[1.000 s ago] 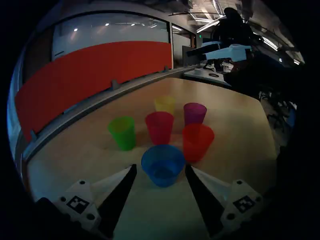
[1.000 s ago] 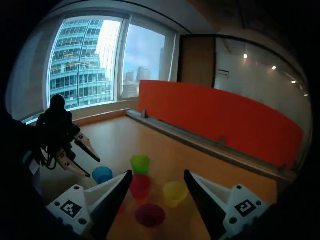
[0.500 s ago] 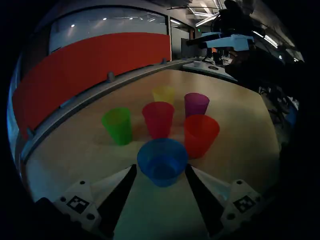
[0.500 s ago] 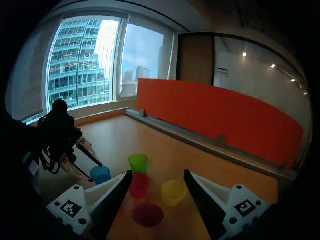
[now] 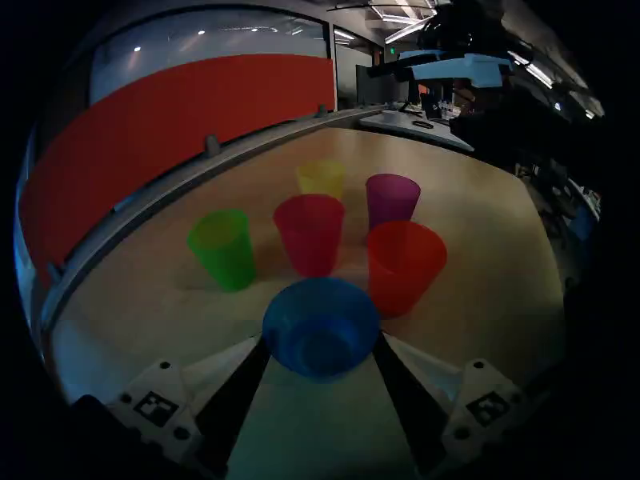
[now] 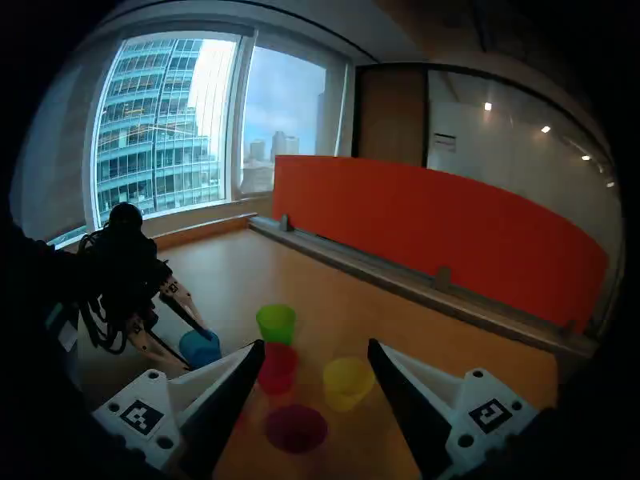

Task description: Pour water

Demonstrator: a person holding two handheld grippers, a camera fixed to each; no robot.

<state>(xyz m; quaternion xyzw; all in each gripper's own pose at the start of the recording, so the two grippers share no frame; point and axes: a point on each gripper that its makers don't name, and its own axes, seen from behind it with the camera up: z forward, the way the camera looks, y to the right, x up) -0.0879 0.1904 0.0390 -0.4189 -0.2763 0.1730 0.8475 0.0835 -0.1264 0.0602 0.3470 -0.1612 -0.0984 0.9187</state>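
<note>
six cups stand bunched on the desk [image 5: 488, 240]. in the left gripper view the blue cup [image 5: 322, 326] sits low centre, between the spread jaws of the left gripper [image 5: 318, 346]; whether the fingers touch it i cannot tell. just above it are the orange cup [image 5: 404, 264] at right, the red cup [image 5: 310, 232] in the middle and the green cup [image 5: 222, 246] at left, with the yellow cup [image 5: 321, 177] and purple cup [image 5: 392, 198] higher up. in the right gripper view the right gripper [image 6: 314, 346] has its jaws spread at lower centre.

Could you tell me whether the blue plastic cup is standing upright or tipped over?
Upright: the translucent blue plastic cup stands base-down on the wooden table, open rim facing up.
</note>
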